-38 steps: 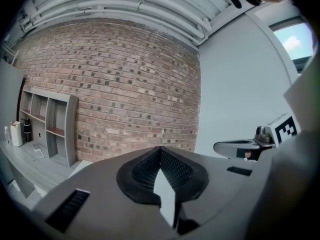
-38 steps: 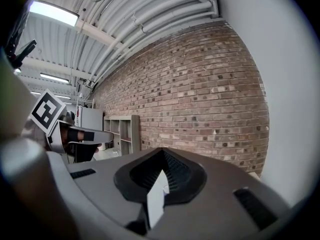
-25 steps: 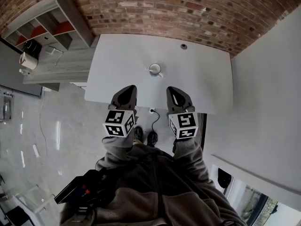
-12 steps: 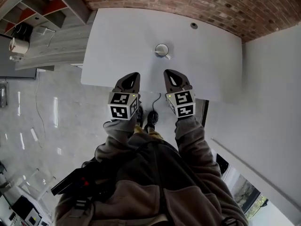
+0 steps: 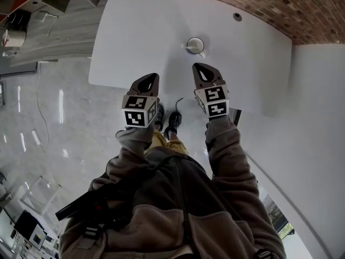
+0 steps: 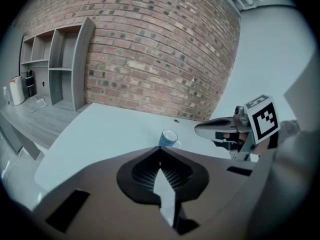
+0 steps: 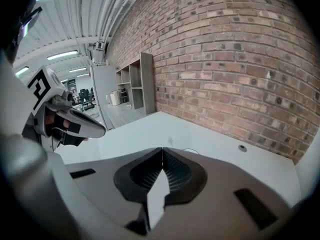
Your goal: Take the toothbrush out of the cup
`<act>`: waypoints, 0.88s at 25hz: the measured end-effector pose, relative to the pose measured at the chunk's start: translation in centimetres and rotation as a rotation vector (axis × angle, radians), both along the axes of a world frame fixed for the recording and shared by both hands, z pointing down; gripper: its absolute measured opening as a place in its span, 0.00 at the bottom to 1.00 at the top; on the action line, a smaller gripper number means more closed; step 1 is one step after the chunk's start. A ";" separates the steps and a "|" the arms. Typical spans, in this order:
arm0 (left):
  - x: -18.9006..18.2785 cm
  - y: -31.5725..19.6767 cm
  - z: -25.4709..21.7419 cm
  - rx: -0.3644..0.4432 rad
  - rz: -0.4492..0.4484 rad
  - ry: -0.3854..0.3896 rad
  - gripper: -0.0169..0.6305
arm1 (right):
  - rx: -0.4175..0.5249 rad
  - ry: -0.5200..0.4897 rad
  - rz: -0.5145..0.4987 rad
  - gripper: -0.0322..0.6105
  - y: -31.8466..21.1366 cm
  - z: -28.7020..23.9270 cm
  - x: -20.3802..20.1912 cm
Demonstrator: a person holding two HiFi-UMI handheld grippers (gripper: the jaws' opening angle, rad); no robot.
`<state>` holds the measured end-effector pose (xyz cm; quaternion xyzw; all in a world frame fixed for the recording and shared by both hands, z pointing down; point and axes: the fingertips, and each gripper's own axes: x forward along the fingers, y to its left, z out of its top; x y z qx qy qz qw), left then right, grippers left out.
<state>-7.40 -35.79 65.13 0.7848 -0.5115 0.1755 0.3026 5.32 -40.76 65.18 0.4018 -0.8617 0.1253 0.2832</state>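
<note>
Two grippers are hovering side by side over the near edge of a white table, both pointing towards a cup that is standing alone near the middle of the tabletop, well apart from either tool.

The left gripper is keeping its jaws pressed together at the tips, with nothing between them. Its own view is showing the closed tips just below the cup, which is looking blue outside and white inside and is tilting its mouth towards the camera. The right gripper is likewise holding its jaws closed on nothing; in its view only a thin arc of the cup's rim is peeking over the jaws.

The toothbrush is showing only as a thin pale stick lying inside the cup's mouth in the head view, too small to make out further.

Each gripper is appearing in the other's view: the right one, with its marker cube, at the right of the left gripper view, and the left one at the left of the right gripper view.

A brick wall is running behind the table, a round cable hole is sitting near the table's far edge, and a grey shelf unit is standing to the left. The person's shoes are resting on the glossy floor below.
</note>
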 end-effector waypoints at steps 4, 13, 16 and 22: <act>-0.8 -0.2 1.9 -0.030 -0.014 0.005 0.03 | -0.019 0.028 -0.039 0.05 -1.7 2.6 -0.3; -1.3 -0.2 4.7 -0.078 -0.010 0.011 0.03 | -0.053 0.092 -0.102 0.13 -5.1 6.5 -1.3; -1.7 0.2 5.3 -0.094 -0.008 0.009 0.03 | -0.050 0.134 -0.125 0.14 -6.0 7.8 -1.7; -2.6 0.4 6.3 -0.114 -0.017 0.001 0.03 | -0.010 0.268 -0.169 0.16 -7.6 9.9 -1.9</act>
